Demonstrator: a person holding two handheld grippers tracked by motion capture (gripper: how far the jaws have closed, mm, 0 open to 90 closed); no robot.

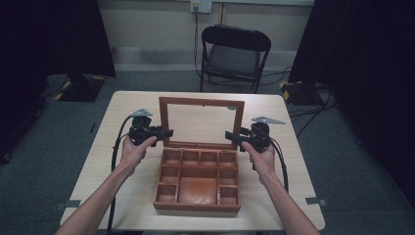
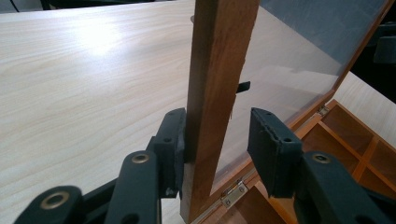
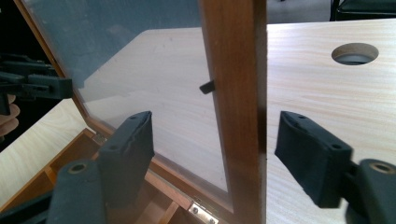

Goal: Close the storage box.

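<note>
A wooden box [image 1: 197, 183] sits on the near middle of the pale surface [image 1: 127, 107], its lid [image 1: 201, 123] standing upright at the far edge on small metal hinges [image 2: 233, 192]. The lid is a wooden frame around a clear pane through which the surface shows. The box's tray is split into small compartments along the far side and both flanks, with one larger bay in the middle.

The left tool [image 1: 165, 133] reaches in level at the lid's left upright. In the left gripper view [image 2: 212, 140] the left-hand pad presses against the wooden post, while the right-hand pad stands a little off the pane, so the jaws straddle the post without pinching it from both sides.

The right tool [image 1: 231, 135] comes in level at the lid's right upright. In the right gripper view [image 3: 215, 147] its jaws are spread on either side of the post, one in front of the pane, the other over bare surface, neither touching the wood.

A round cable hole [image 3: 355, 52] is in the surface beyond. A black folding chair [image 1: 234, 56] stands behind the surface on grey floor.
</note>
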